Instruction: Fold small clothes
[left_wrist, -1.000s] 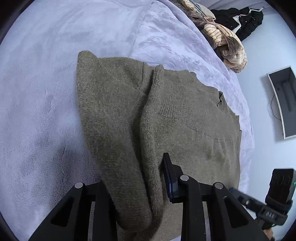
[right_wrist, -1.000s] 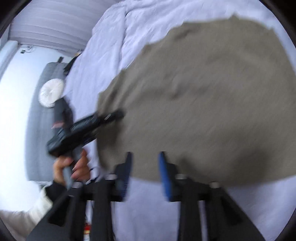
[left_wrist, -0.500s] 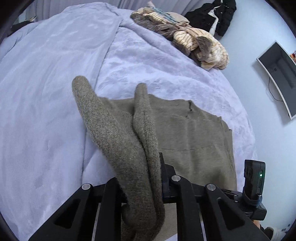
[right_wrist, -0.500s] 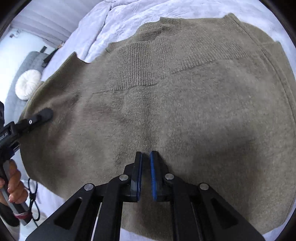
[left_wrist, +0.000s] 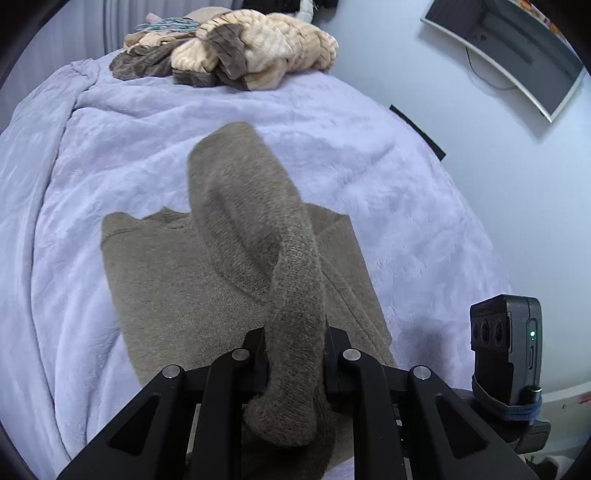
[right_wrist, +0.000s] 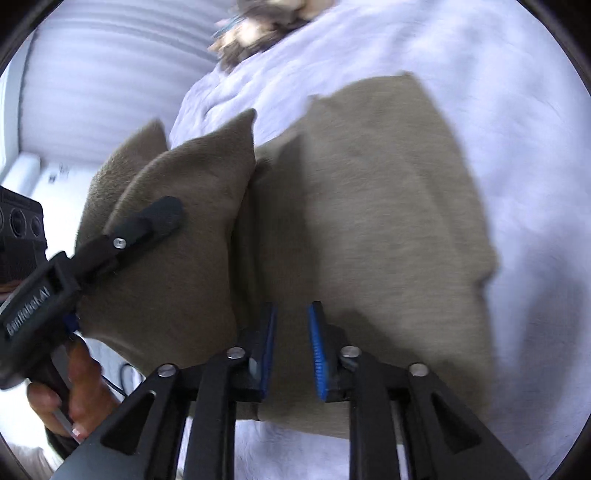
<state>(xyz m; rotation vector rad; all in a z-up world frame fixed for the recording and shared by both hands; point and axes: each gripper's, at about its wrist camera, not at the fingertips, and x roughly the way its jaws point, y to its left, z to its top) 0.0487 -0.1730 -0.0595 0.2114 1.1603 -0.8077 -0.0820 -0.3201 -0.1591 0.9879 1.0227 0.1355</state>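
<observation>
An olive-brown knit sweater (left_wrist: 177, 280) lies on a lavender blanket (left_wrist: 110, 147). My left gripper (left_wrist: 295, 354) is shut on a fold of the sweater and holds that thick fold (left_wrist: 251, 206) lifted above the flat part. In the right wrist view the sweater (right_wrist: 369, 221) fills the middle, with the lifted fold (right_wrist: 177, 229) at the left under the left gripper (right_wrist: 147, 225). My right gripper (right_wrist: 291, 350) is open, its blue pads (right_wrist: 317, 350) just above the sweater's near edge, holding nothing.
A heap of tan, striped and brown clothes (left_wrist: 236, 55) sits at the blanket's far end. A monitor (left_wrist: 517, 48) hangs on the pale wall at the right. A person's hand (right_wrist: 70, 387) holds the left gripper's handle.
The left gripper has lifted the pinched fold higher and carried it over the flat part of the sweater. The right gripper has opened and drawn back toward the sweater's near edge.
</observation>
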